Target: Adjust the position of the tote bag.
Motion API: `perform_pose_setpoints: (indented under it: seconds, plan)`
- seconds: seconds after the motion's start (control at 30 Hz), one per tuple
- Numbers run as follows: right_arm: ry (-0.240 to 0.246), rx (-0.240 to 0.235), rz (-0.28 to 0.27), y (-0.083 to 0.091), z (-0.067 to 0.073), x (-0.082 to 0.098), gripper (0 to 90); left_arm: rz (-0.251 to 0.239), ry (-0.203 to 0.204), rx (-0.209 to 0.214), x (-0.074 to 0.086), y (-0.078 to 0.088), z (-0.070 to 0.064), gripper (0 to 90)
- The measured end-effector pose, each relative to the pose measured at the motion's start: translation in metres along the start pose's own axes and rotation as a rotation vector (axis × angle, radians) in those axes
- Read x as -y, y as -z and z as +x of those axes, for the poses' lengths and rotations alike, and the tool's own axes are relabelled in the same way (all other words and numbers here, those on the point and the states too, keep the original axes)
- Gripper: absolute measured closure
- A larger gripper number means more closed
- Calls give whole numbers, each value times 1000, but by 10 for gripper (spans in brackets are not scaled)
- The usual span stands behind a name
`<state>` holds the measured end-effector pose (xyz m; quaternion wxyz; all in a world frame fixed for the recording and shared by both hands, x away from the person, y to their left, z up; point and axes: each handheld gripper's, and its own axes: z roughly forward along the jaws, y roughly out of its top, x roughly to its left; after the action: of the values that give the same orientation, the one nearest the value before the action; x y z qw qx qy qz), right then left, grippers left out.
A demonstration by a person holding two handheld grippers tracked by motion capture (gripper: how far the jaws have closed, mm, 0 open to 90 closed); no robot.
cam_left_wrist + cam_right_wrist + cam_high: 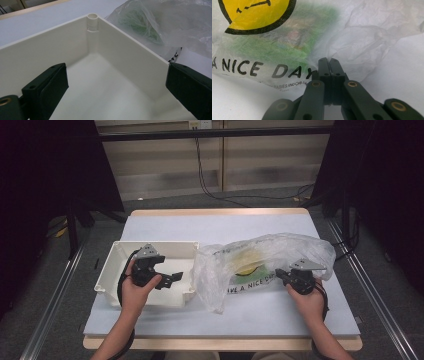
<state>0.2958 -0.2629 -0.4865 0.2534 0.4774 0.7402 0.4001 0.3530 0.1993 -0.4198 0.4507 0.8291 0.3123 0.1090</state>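
1. Plastic bag [260,262] lies crumpled on the right half of the table [165,222], its long axis running left to right across the tabletop; its left end slumps against the right wall of the white box [116,257]; its right end bulges beside the right gripper [279,274].

2. Key relation: the bag lies directly ahead of the right gripper's tips, toward the table's centre; the right hand [310,301] is much the nearer to it; the box wall stands between the bag and the left gripper [172,278].

3. Right gripper [328,62], seen along its own jaws: jaws closed flat together with no gap; tips at the bag's lower edge by the printed word "DAY"; whether a fold of film is pinched between them I cannot tell; it looks more like touching than holding.

4. Left gripper [117,82]: jaws spread wide with nothing between them, hanging inside the box; the left hand [134,292] rests over the near rim.

5. Bag material: thin, translucent, wrinkled film, limp and glossy; yellow smiley print with black lettering; something green and fibrous shows dimly through it.

6. Box [130,50]: rigid cream plastic, rectangular, smooth straight walls, a round post in its corner; interior bare.

7. Judgement: the bag will deform rather than slide whole if pushed.
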Motion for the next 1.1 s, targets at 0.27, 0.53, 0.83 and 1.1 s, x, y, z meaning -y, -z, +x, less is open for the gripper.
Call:
perform_pose_setpoints:
  seconds: [0.27, 0.53, 0.83, 1.1]
  plan:
    - [16, -6, -18, 5, 4, 3, 893, 1, -7, 8, -3, -4, -2, 41]
    - [4, -9, -23, 9, 8, 5, 900, -3, -14, 18, -6, -7, -2, 41]
    - [31, -9, -26, 10, 15, 6, 896, 0, -8, 28, -7, -6, -3, 41]
    - [37, -17, -22, 11, 17, 7, 900, 6, -4, 37, -11, -7, -2, 39]
